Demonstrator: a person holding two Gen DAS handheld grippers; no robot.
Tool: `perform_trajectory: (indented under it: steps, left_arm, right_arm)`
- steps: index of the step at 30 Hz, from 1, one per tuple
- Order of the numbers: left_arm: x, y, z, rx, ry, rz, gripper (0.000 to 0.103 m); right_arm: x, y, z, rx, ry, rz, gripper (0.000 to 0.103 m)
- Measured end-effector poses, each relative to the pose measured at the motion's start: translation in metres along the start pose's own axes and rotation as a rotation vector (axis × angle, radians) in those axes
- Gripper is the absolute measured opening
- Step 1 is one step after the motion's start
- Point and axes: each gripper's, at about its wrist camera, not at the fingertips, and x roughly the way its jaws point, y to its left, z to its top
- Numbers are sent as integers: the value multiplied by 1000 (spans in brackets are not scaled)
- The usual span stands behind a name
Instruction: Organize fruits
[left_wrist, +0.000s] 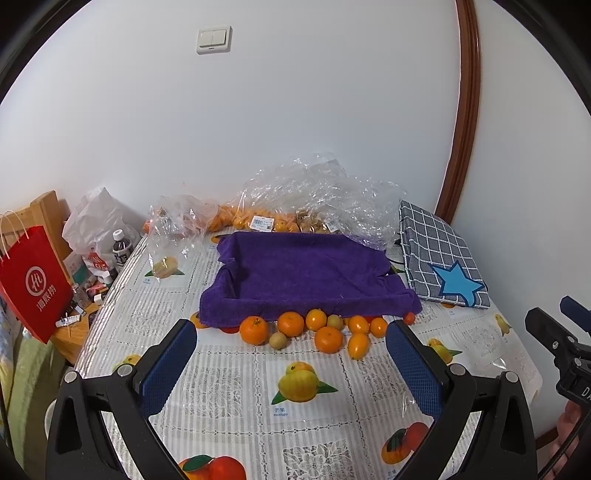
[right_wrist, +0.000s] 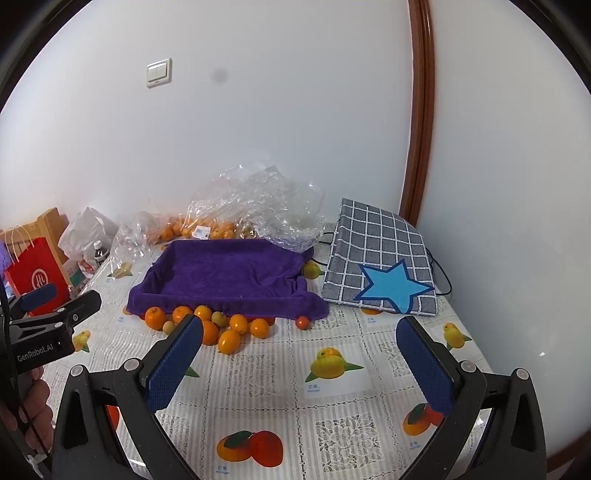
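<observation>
Both tongs hover low over the fruit-print tablecloth (left_wrist: 229, 369), spread wide with nothing between the blue pads; the left gripper (left_wrist: 291, 343) has the loose fruit (left_wrist: 325, 330) straight ahead of its tips, while the right gripper (right_wrist: 299, 339) has that cluster ahead and to its left, partly behind its left finger. Just beyond the fruit lies a shallow tray draped in a purple towel (left_wrist: 303, 273), nothing in its hollow; the oranges, two small greenish fruits and an oval yellow one crowd against its near edge. Past the tray, against the wall, crumpled clear plastic bags (left_wrist: 295, 192) hold more orange fruit. A grey checked cloth bag (right_wrist: 380, 266) with a blue star lies beyond the right gripper's right finger. Only the right view shows one small reddish fruit (right_wrist: 302, 322) clearly apart from the rest, and a black cable behind the checked bag; the left view shows a red paper bag (left_wrist: 33, 284) and bottle off the table's left edge in full. A hand (right_wrist: 31, 413) grips the left tool's handle.
</observation>
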Motion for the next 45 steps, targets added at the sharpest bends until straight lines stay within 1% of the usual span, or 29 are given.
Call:
perform_trajectory:
  steps: [17, 22, 26, 28, 31, 38, 40, 44, 45]
  left_arm:
    - [-1, 5, -3, -15, -10, -12, 103]
    - [5, 6, -6, -9, 1, -3, 103]
    - [16, 13, -11, -25, 15, 6, 103]
    - [26, 18, -14, -41, 35, 12, 103]
    - [45, 25, -21, -61, 81, 19, 103]
    - [89, 36, -40, -78, 164, 41, 102]
    - [103, 39, -48, -87, 196, 44, 100]
    - [127, 46, -61, -91, 250, 59, 95]
    - [133, 48, -65, -95, 260, 64, 94]
  right_arm:
    - [-2, 5, 0, -16, -10, 12, 103]
    - [0, 5, -1, -19, -14, 26, 103]
    - [6, 1, -6, -7, -14, 39, 103]
    - [13, -2, -9, 0, -9, 49, 103]
    - [32, -7, -15, -2, 30, 37, 103]
    - [74, -10, -36, -50, 72, -62, 103]
    - [87, -11, -42, -69, 85, -55, 103]
    - [120, -8, -57, -103, 128, -13, 102]
    - [128, -7, -62, -105, 132, -16, 102]
